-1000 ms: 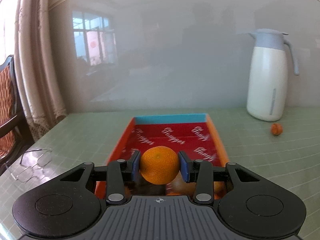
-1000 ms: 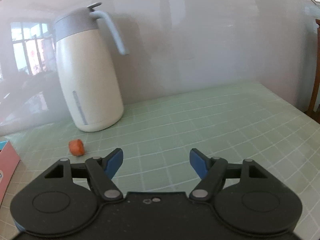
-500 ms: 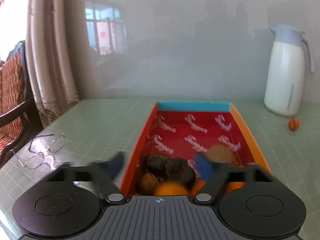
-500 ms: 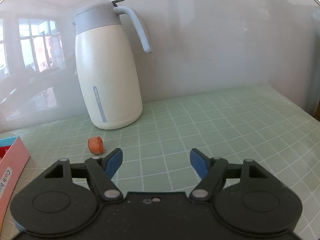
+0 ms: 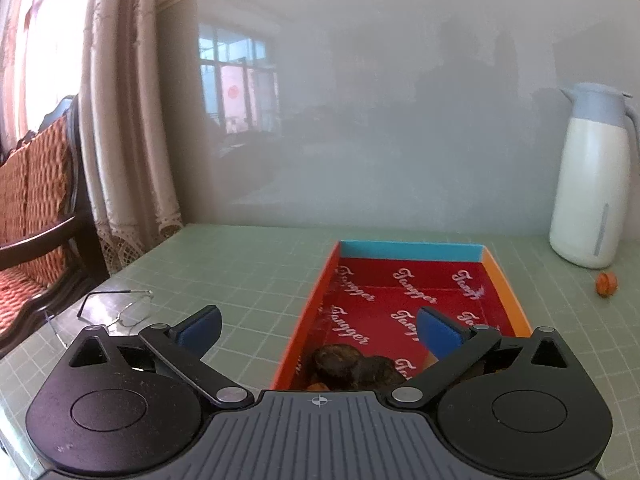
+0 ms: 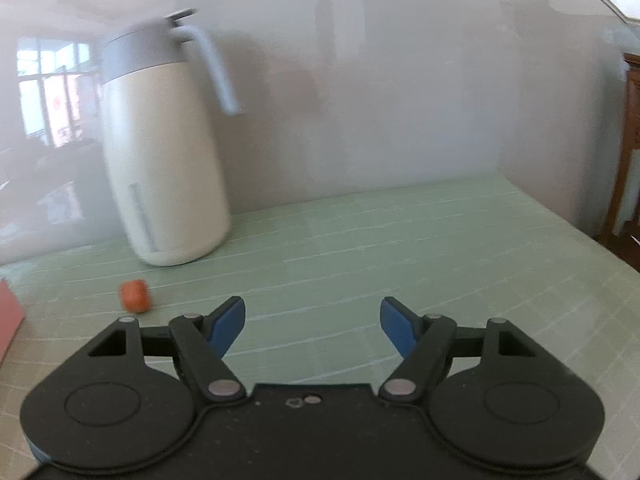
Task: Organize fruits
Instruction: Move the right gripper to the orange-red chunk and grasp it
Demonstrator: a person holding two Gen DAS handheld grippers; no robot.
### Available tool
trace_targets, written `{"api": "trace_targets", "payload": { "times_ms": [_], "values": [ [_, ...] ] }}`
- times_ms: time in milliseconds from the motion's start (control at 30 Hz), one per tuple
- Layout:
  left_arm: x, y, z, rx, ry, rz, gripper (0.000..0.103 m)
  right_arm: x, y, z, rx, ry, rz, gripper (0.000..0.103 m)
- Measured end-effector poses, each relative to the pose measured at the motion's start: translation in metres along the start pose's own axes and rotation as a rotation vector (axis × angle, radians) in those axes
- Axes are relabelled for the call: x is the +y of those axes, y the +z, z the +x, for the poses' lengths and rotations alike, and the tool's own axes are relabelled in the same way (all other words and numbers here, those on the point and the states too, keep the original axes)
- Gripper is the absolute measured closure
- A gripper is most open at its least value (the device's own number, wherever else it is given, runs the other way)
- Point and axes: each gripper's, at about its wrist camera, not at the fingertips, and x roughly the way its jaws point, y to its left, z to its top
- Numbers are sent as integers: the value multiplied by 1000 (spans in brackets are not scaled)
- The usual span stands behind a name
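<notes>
Now, left gripper [image 5: 318,330] jaws just opened wide, empty above the red tray's [image 5: 500,270] near end, right gripper [image 6: 312,322] jaws apart over bare bench [image 6: 400,248], small orange fruit [image 6: 135,295] near-left.

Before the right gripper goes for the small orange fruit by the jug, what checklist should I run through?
1. Left gripper jaws just opened, nothing between them: ok.
2. Released orange settled in the red box: cannot tell, the gripper body hides the near end.
3. Right gripper jaws open and empty: ok.
4. Small orange fruit lying free on the table: ok.
5. Fruit lined up between the right jaws: not ok, it sits off to their left.
6. White jug clear of the fruit: ok.
</notes>
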Motion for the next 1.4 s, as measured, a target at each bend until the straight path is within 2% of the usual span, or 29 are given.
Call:
{"api": "trace_targets", "payload": {
  "times_ms": [200,367,500,600,700,933,1067,1400],
  "values": [
    [8,3,6,-20,48,-55,0,-38,1,0,-15,-88,30,26],
    [13,-2,11,-15,70,-77,0,-75,3,6,-13,-163,111,26],
    [20,-7,15,-19,87,-94,0,-85,2,16,-1,-181,137,26],
    [29,-11,21,5,92,-117,0,-73,1,25,4,-170,116,26],
    [41,-12,25,33,66,-154,0,-56,3,28,-9,-145,88,29],
    [65,-16,24,27,98,-191,0,2,8,38,-21,-46,64,29],
    [79,-20,25,40,119,-184,0,41,7,39,-44,2,-13,30],
    [108,-24,27,48,164,-211,0,98,9,42,-42,130,-117,32]
  ]
}}
